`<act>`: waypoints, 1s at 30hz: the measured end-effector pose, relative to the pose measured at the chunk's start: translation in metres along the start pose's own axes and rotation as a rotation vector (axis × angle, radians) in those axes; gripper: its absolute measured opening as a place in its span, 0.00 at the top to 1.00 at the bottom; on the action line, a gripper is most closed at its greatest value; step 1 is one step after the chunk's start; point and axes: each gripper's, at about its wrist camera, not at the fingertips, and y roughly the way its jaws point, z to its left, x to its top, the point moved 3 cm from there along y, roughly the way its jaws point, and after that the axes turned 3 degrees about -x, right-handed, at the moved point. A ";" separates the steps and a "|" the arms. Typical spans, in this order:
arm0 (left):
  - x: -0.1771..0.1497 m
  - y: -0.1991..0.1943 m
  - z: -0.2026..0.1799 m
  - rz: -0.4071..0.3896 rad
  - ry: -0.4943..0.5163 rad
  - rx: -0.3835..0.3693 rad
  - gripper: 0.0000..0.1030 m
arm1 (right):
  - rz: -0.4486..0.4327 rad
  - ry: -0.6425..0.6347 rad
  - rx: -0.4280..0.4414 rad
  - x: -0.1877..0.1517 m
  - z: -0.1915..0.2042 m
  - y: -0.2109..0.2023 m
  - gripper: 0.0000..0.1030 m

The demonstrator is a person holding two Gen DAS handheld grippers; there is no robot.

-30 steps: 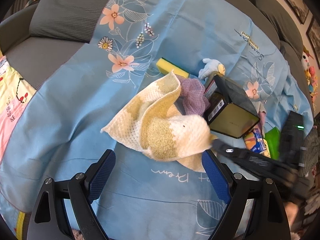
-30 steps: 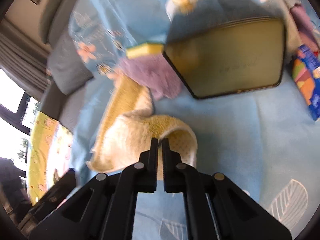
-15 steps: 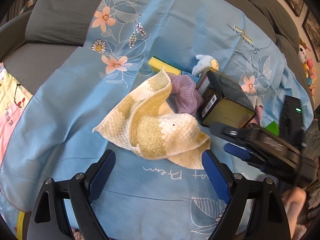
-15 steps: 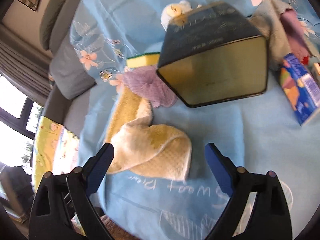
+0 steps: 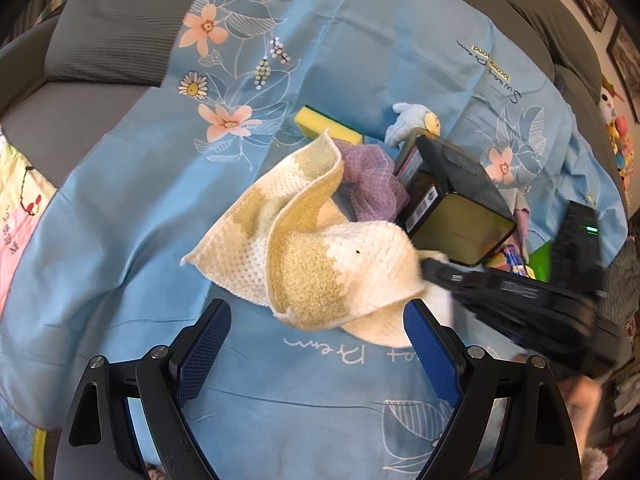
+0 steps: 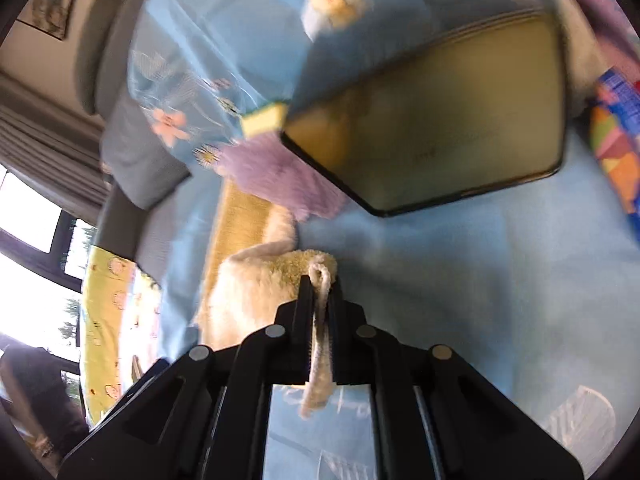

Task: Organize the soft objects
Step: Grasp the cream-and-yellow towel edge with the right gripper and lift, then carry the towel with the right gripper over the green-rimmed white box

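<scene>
A cream and yellow waffle towel (image 5: 316, 256) lies crumpled on the blue floral sheet (image 5: 120, 216). My right gripper (image 6: 319, 280) is shut on the towel (image 6: 248, 300), pinching its near edge, with a strip of cloth hanging out between the jaws. From the left wrist view that right gripper (image 5: 426, 266) comes in from the right and bites the towel's right corner. My left gripper (image 5: 316, 324) hangs open just in front of the towel, touching nothing. Behind the towel sit a purple mesh puff (image 5: 372, 184), a yellow sponge (image 5: 328, 128) and a small blue plush toy (image 5: 416, 120).
A dark open box (image 5: 460, 200) lies on its side right of the towel, its olive inside (image 6: 448, 132) facing me. A colourful packet (image 6: 616, 136) lies to its right. Grey sofa cushions (image 5: 116, 28) ring the sheet, and a yellow-pink blanket (image 5: 16, 208) is at left.
Half a second ago the right gripper stood wide open, back from the towel. It has since moved in and shut on the towel's edge, lifting that corner. The left gripper stayed put.
</scene>
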 end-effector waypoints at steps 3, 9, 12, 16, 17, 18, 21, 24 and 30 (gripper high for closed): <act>0.000 0.000 -0.003 0.002 0.003 -0.008 0.14 | -0.030 0.026 0.058 -0.003 -0.002 -0.032 0.95; -0.004 0.002 -0.013 0.015 0.032 -0.009 0.14 | -0.121 0.041 0.099 -0.015 -0.013 -0.099 0.95; -0.007 0.002 -0.019 0.025 0.043 -0.022 0.14 | -0.135 0.069 0.110 -0.022 -0.022 -0.123 0.95; -0.009 0.004 -0.028 0.034 0.062 -0.035 0.14 | -0.216 0.127 0.097 -0.025 -0.042 -0.165 0.95; -0.010 0.005 -0.031 0.040 0.070 -0.041 0.14 | -0.235 0.131 0.087 -0.026 -0.043 -0.171 0.95; -0.012 0.006 -0.034 0.046 0.077 -0.045 0.14 | -0.267 0.139 0.072 -0.025 -0.048 -0.185 0.95; -0.015 0.011 -0.041 0.065 0.097 -0.048 0.14 | -0.329 0.146 0.025 -0.021 -0.050 -0.213 0.95; -0.019 0.014 -0.046 0.081 0.105 -0.057 0.14 | -0.346 0.113 -0.024 -0.016 -0.042 -0.215 0.94; -0.021 0.016 -0.048 0.087 0.115 -0.049 0.14 | -0.184 0.014 0.049 -0.012 -0.007 -0.153 0.94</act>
